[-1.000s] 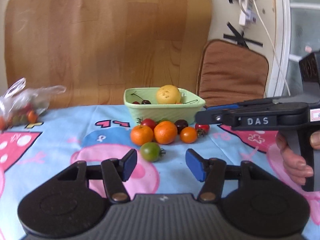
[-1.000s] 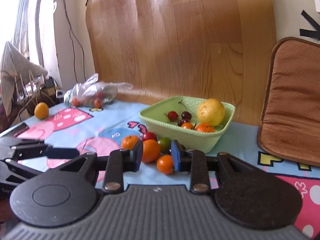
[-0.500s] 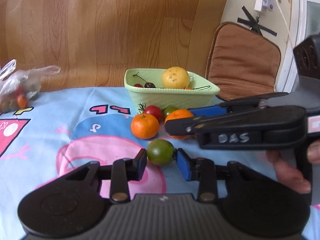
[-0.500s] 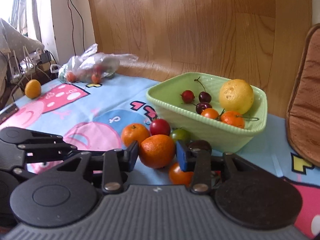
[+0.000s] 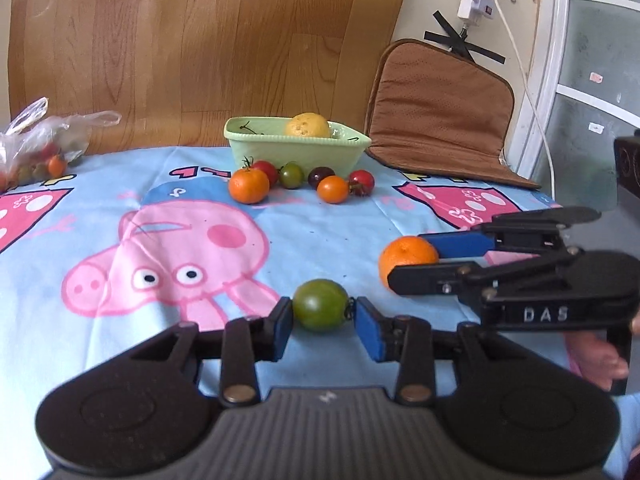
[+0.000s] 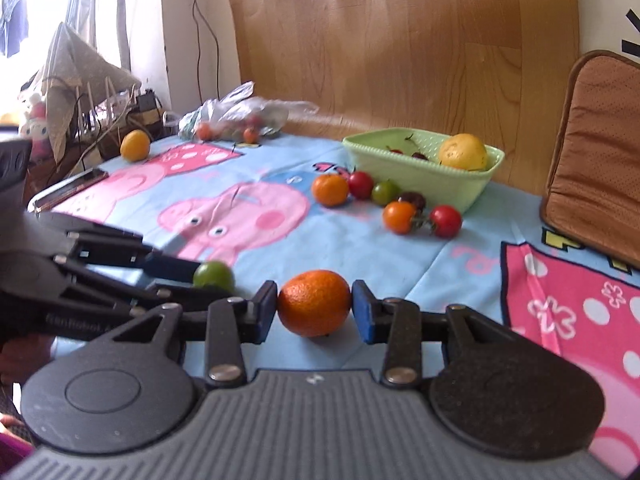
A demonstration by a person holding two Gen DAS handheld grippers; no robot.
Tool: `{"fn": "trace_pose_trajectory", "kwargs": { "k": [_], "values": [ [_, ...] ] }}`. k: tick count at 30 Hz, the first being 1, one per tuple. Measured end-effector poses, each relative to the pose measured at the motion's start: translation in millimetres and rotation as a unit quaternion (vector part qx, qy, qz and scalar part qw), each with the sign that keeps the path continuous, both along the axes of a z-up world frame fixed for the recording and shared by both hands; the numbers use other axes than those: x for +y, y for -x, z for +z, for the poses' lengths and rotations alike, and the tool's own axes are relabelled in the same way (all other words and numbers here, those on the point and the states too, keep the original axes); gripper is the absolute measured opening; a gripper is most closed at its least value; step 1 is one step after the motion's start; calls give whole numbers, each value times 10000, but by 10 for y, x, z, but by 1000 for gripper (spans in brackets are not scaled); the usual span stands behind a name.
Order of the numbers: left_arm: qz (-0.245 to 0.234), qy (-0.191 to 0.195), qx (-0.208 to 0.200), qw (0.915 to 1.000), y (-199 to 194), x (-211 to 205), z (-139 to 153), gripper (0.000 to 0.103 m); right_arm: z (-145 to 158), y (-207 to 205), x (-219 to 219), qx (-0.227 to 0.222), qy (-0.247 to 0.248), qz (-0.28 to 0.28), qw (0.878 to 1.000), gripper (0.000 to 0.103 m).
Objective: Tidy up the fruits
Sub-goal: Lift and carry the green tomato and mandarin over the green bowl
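Note:
My left gripper is shut on a green tomato, held near the front of the table; the tomato also shows in the right wrist view. My right gripper is shut on an orange mandarin, also seen in the left wrist view to the right of the tomato. A pale green bowl at the back holds a yellow lemon and cherries. In front of it lie a mandarin, red tomatoes, a green tomato, a dark one and an orange tomato.
A blue cartoon-pig tablecloth covers the table. A plastic bag of small tomatoes lies at the back left, with a lone yellow-orange fruit beyond it. A brown cushion leans on the wall at the back right.
Both grippers closed on their fruit and drew back from the pile: the left carried the green tomato, the right the mandarin, toward the table's front.

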State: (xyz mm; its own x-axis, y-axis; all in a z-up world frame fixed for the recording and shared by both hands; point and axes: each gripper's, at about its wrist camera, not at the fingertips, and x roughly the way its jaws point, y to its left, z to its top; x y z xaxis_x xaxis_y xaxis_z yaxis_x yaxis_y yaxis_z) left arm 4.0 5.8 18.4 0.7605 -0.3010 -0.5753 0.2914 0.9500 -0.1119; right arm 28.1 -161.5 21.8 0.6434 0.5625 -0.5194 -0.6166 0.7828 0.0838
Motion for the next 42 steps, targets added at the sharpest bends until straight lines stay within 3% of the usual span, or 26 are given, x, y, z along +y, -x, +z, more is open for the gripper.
{"fn": "trace_pose_trajectory", "kwargs": {
  "k": [3, 7, 13, 18, 26, 28, 30, 31, 36, 42],
  "values": [
    [53, -80, -56, 9999, 24, -19, -7, 37, -13, -15, 56, -65, 116, -29, 9999, 45],
    [266, -172, -126, 9994, 59, -11, 5, 50, -38, -1, 71, -35, 246, -11, 9997, 45],
    [344, -78, -168, 9992, 59, 35, 21, 52, -53, 31, 67, -29, 290, -20, 9996, 49],
    [206, -325, -166, 9991, 19, -77, 15, 53, -58, 26, 67, 36, 287, -4, 9996, 49],
    [473, -113, -175, 9987, 113, 49, 27, 54, -54, 13, 43, 127, 187, -28, 9997, 55],
    [497, -58, -131, 9987, 155, 93, 20, 48, -51, 3, 40, 133, 157, -79, 9998, 55],
    [493, -13, -54, 9988, 155, 116, -9, 30, -51, 0, 41, 121, 144, -83, 9998, 54],
    [503, 9, -67, 9987, 150, 119, -1, 30, -52, 4, 49, 103, 169, -92, 9998, 42],
    [267, 113, -198, 9994, -49, 74, 169, 30, 32, -59, 0, 112, -56, -214, 9997, 42],
    [192, 146, -739, 9970, -817, 2, 644, 30, 382, -640, -87, -315, -563, -759, 9950, 42]
  ]
}}
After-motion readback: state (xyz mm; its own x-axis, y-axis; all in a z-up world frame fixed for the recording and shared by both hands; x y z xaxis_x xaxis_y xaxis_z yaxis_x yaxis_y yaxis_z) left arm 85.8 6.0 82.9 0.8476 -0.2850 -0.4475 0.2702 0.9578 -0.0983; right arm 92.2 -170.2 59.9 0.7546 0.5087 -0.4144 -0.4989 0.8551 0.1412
